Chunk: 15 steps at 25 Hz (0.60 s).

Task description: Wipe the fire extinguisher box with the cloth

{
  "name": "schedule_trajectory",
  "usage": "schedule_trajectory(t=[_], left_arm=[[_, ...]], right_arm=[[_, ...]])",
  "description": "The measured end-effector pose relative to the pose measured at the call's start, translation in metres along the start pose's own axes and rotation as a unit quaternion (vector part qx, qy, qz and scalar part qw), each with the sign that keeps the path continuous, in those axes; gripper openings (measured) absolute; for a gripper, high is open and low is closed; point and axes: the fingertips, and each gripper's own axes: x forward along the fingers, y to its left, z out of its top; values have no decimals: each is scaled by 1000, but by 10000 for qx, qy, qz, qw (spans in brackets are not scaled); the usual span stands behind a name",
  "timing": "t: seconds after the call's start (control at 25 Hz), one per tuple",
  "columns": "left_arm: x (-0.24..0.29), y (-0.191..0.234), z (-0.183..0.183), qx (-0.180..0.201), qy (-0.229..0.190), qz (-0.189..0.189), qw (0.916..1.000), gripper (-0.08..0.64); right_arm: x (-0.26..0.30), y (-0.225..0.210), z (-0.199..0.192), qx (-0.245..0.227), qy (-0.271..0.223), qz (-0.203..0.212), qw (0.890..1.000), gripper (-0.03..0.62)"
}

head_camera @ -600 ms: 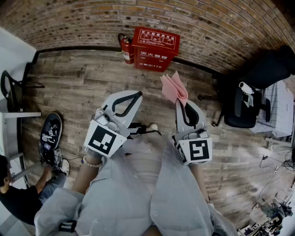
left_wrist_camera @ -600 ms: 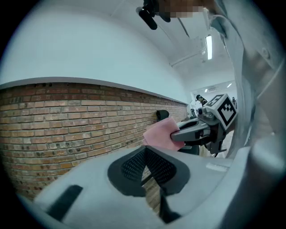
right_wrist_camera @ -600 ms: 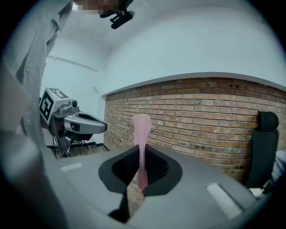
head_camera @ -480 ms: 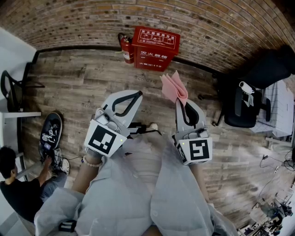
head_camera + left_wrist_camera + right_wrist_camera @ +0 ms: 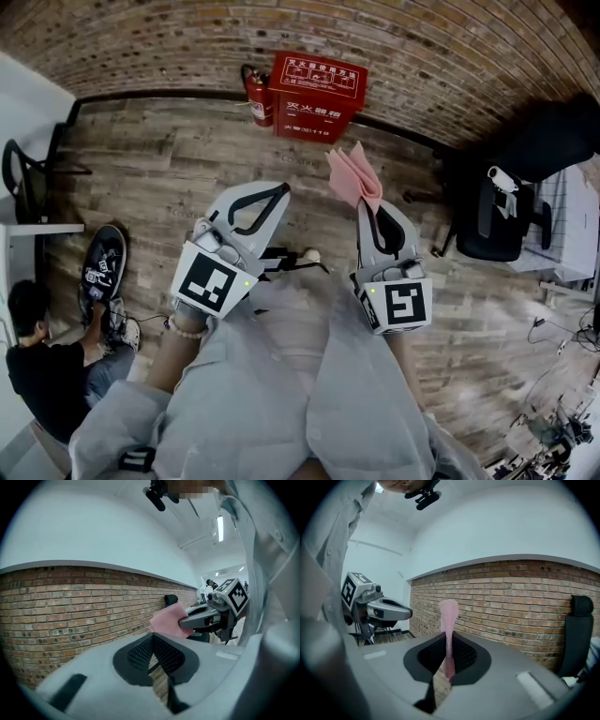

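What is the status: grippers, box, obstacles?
Left gripper shut, empty. Right gripper shut on pink folded cloth. Red fire extinguisher box by brick wall, untouched. Path clear.

Head view: steeply down over floor point(image 5: 150, 178). Gripper views: level, facing brick wall point(image 5: 141, 37); all share wall.

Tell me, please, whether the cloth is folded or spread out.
Folded: the cloth shows several stacked pink layers fanning out above the right gripper, whose jaws pinch its lower end.

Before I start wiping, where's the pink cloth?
Head view, right of centre: the pink cloth is pinched in the right gripper, short of the fire extinguisher box.
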Motion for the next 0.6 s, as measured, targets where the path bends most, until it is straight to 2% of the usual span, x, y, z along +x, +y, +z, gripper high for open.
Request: schedule_trajectory(t=[0.2, 0.48, 0.6], left_arm=[[7, -1, 3, -22, 40, 199, 9998, -12], [12, -6, 2, -206, 142, 769, 9967, -12], [18, -19, 1, -202, 218, 821, 9962, -12]], right_arm=[[-1, -14, -1, 107, -33, 107, 9999, 18], [-5, -31, -6, -70, -67, 559, 9984, 18], [-12, -43, -13, -94, -40, 690, 9976, 18]])
